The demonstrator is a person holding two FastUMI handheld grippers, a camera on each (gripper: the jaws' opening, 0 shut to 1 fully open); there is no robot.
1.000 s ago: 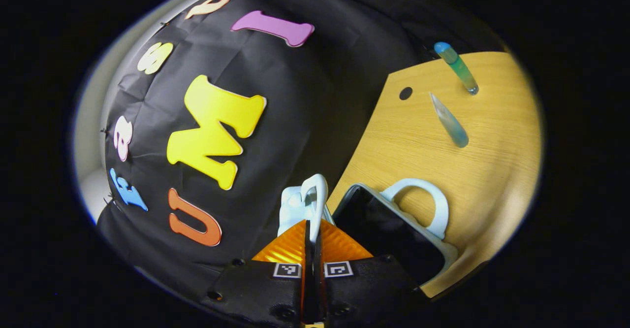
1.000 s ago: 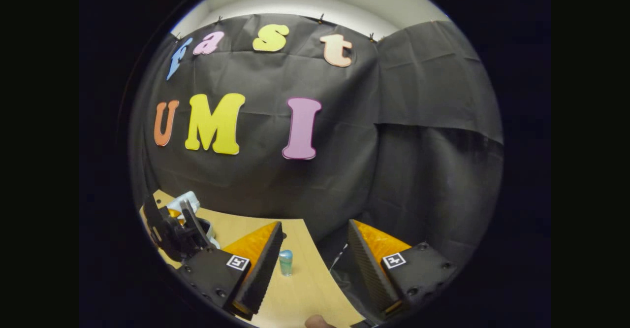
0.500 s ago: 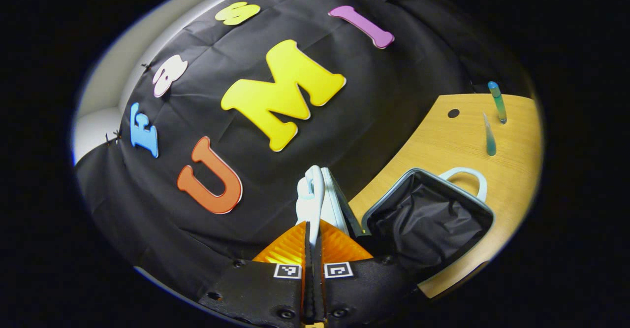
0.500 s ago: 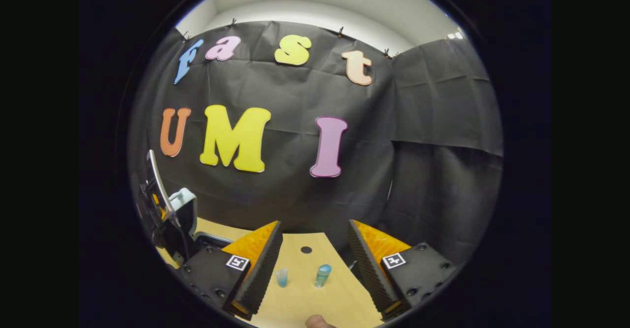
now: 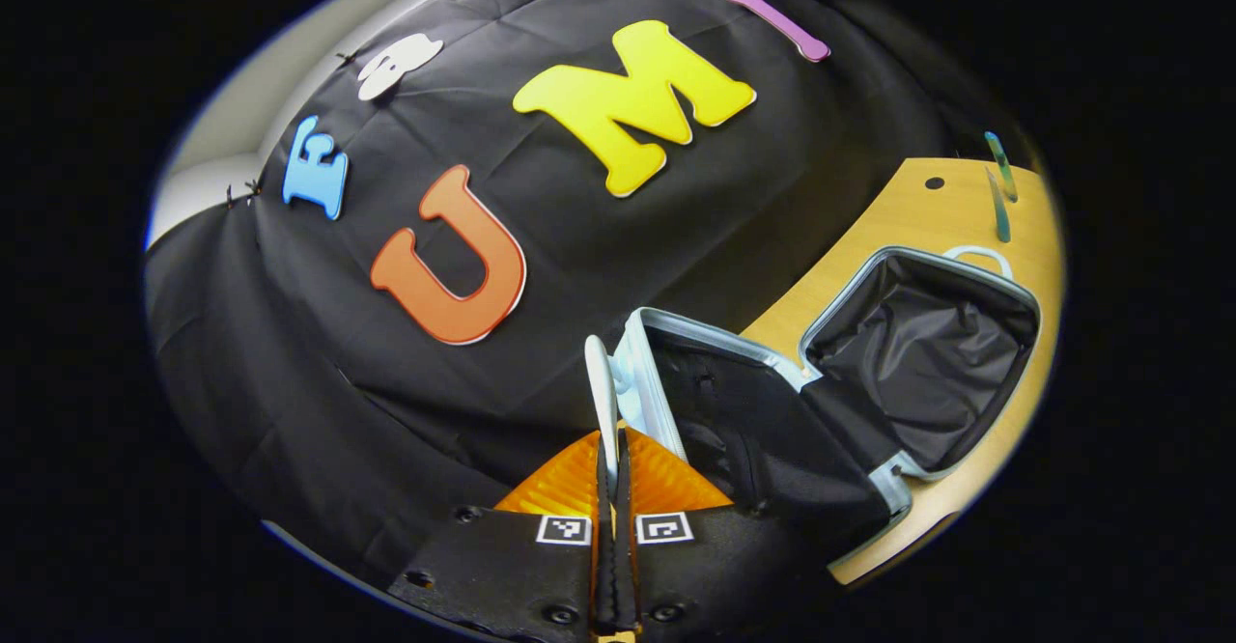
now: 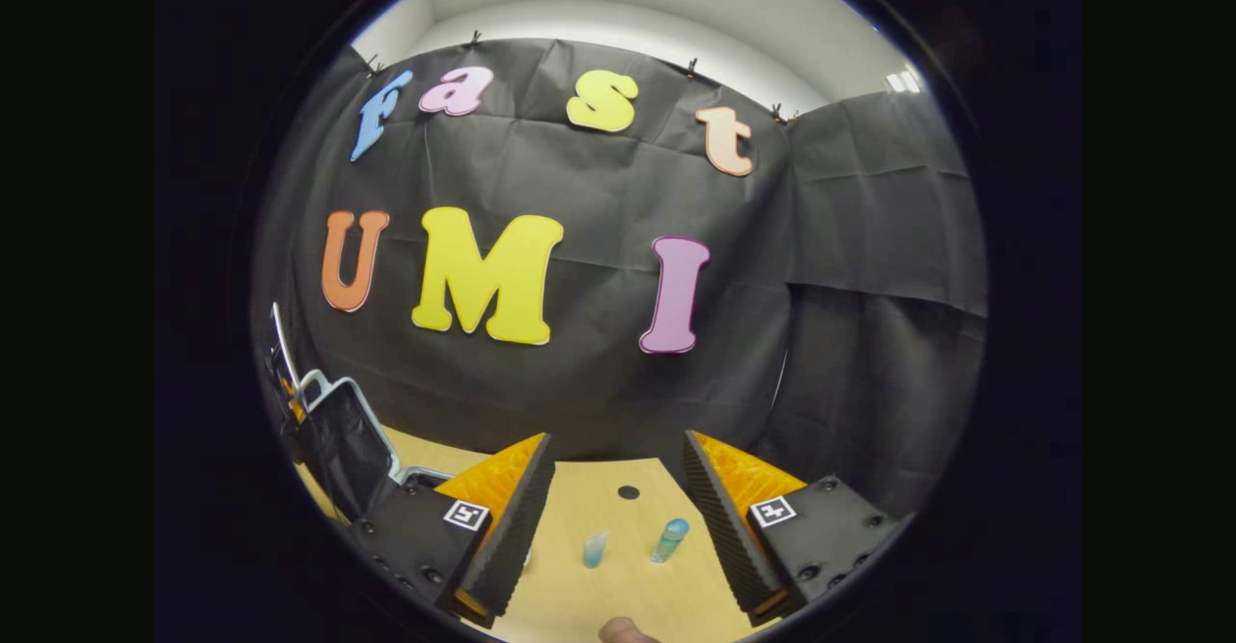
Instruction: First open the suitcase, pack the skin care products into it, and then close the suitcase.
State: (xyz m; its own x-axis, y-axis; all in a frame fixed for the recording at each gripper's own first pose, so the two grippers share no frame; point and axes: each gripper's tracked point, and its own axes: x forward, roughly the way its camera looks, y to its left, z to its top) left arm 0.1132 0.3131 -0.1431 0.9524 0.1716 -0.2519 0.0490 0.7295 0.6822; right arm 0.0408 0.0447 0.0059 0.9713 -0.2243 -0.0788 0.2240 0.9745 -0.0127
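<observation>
The pale blue suitcase lies open on the wooden table [image 5: 869, 228], its black-lined base [image 5: 927, 353] flat and its lid [image 5: 753, 421] swung out to the left. My left gripper [image 5: 610, 442] is shut on the lid's white loop handle [image 5: 601, 382]. Two small blue-green skin care tubes [image 5: 1001, 162] [image 5: 997, 216] stand beyond the case. In the right gripper view the same tubes [image 6: 595, 548] [image 6: 669, 540] stand between the spread fingers of my right gripper [image 6: 618, 493], which is open and holds nothing. The raised lid [image 6: 338, 440] shows at the far left there.
A dark round hole [image 6: 629, 492] marks the table behind the tubes. The black cloth wall [image 6: 599, 373] rises right behind the table's curved far edge. A fingertip [image 6: 623, 631] shows at the bottom of the right gripper view.
The left gripper has pulled the lid by its handle from nearly upright to well open, baring both lined halves. The right gripper has tilted up a little; both tubes now sit between its fingers.
</observation>
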